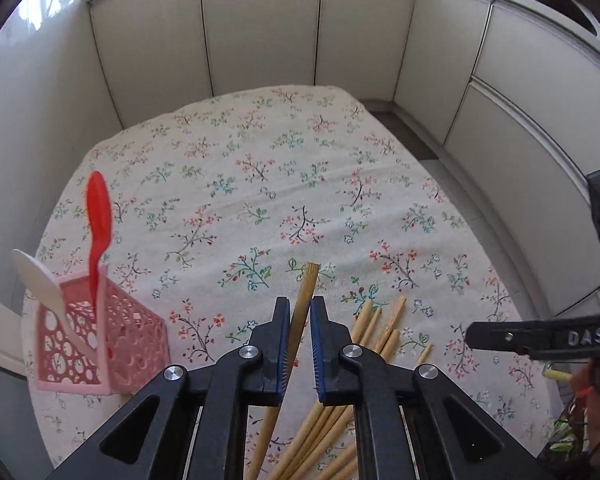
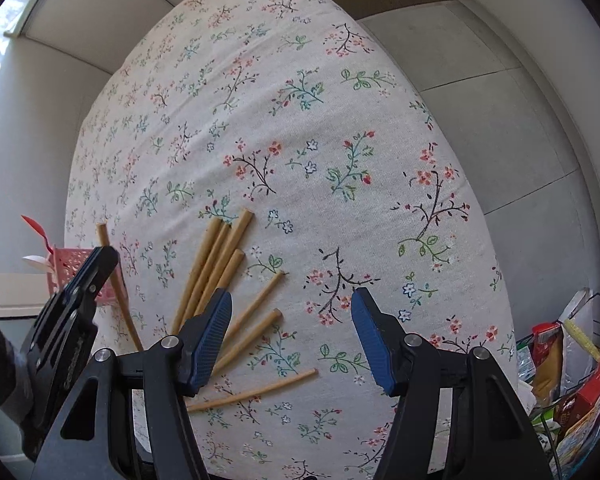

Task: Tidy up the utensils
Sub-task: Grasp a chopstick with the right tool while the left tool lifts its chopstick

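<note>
Chopstick [image 1: 305,300] sits clamped in my left hand-held gripper [image 1: 300,322], lifted for the pink basket [image 1: 100,344]; right hand-held gripper [image 2: 291,334] gapes empty above the rest.

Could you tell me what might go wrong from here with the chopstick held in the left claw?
The left claw pinches one chopstick at an angle, so it could pivot or slip out.

The pink basket already holds a red spoon and a white spoon; a clumsy insertion might tip it.

The chopstick pile could be scattered.
</note>
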A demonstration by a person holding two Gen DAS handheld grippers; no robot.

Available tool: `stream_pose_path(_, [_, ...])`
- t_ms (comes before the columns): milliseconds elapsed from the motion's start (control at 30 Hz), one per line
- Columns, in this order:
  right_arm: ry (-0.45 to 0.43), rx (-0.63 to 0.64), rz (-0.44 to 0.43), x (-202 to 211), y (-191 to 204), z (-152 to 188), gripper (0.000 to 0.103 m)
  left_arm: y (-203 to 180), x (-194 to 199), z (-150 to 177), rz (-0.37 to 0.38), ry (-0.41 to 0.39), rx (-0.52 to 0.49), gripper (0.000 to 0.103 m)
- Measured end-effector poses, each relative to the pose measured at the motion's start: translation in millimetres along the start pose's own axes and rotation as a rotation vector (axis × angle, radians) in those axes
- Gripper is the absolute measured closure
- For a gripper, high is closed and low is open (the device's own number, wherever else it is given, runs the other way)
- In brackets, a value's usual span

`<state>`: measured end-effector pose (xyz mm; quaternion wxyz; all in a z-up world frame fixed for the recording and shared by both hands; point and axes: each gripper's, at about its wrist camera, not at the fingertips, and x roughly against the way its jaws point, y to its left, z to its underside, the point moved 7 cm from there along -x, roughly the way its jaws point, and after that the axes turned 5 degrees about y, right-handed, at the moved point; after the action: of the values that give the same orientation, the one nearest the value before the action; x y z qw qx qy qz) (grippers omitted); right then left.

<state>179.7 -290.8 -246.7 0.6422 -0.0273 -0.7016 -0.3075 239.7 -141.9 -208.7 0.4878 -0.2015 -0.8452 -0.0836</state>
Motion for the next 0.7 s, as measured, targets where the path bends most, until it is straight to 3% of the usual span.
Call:
stream_pose_path(167, [0.02, -0.047, -0.072, -8, 10, -10, 0.04, 20, 43, 2, 0.034, -0.08, 0.055, 0.093])
stream_pose_path(267, [0.042, -0.081, -0.087, -21, 14, -14, 0.058, 33, 63, 4, 0.048, -0.115, 0.087, 0.093])
stream_pose_path(333, [0.046, -0.098, -0.097, -29, 16, -18, 0.077, 40, 74, 7, 0.058, -0.137, 0.103, 0.094])
stream_pose_path(400, [0.045, -0.103, -0.11, -35, 19, -23, 0.083, 45, 82, 9, 0.054, -0.155, 0.108, 0.094])
stream_pose_path(600, [0.024, -0.112, -0.096, -46, 32, -33, 0.086, 60, 93, 17, 0.046, -0.173, 0.123, 0.094])
stream_pose_path(700, [0.016, -0.114, -0.042, -55, 35, -35, 0.086, 65, 96, 19, 0.052, -0.177, 0.134, 0.095])
